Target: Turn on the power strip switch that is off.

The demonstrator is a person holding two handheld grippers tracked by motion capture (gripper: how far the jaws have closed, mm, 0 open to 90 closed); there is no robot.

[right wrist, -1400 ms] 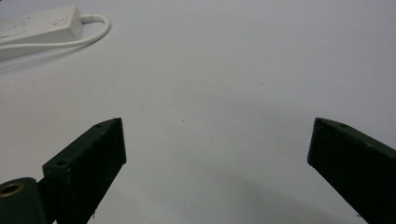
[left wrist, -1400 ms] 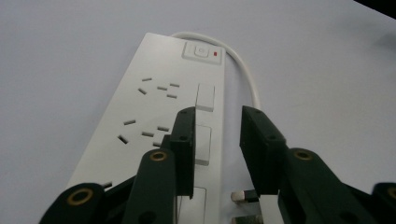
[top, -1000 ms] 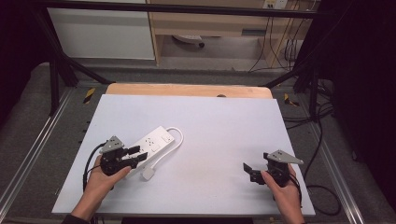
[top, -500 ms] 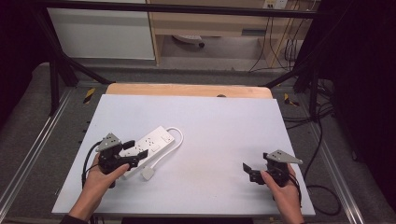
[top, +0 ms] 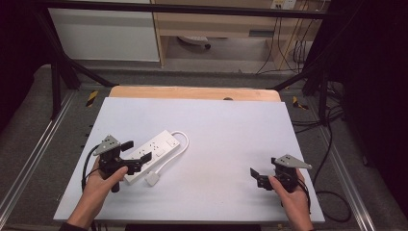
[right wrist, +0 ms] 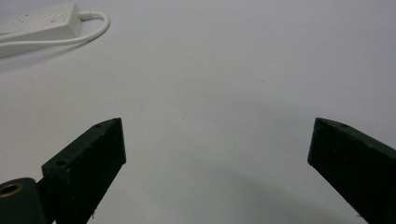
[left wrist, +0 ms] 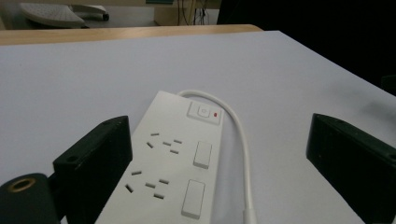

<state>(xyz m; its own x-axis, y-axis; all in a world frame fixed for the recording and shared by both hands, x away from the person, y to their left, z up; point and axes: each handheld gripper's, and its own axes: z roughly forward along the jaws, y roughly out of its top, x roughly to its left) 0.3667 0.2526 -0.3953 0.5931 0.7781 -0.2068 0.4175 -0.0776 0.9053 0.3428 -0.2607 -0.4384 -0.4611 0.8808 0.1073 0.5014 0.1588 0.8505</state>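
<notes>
My left jaws have just been opening and now stand wide, with the near end of the white power strip (left wrist: 175, 163) between them but neither pad pressing on it. One pad sits just beside the strip's edge at about nine o'clock in the left gripper view; the other is well off at three, with the white cable (left wrist: 238, 140) running through the gap. My left gripper (top: 131, 155) hangs at the strip's near-left end, and my right gripper (top: 257, 176) rests open over bare table, well apart at about four o'clock from the strip.

If I mean to take hold of it, I judge I should centre the body between the pads first, since it lies closer to one pad, and keep the cable outside the grip so it isn't pinched. If I am letting go, I should draw straight back without brushing the edge.

Farther out, the switch (left wrist: 204, 113) sits at twelve, where the cable loops off. Beyond that the white table (top: 231, 120) runs to its wooden far edge (top: 192, 92).
</notes>
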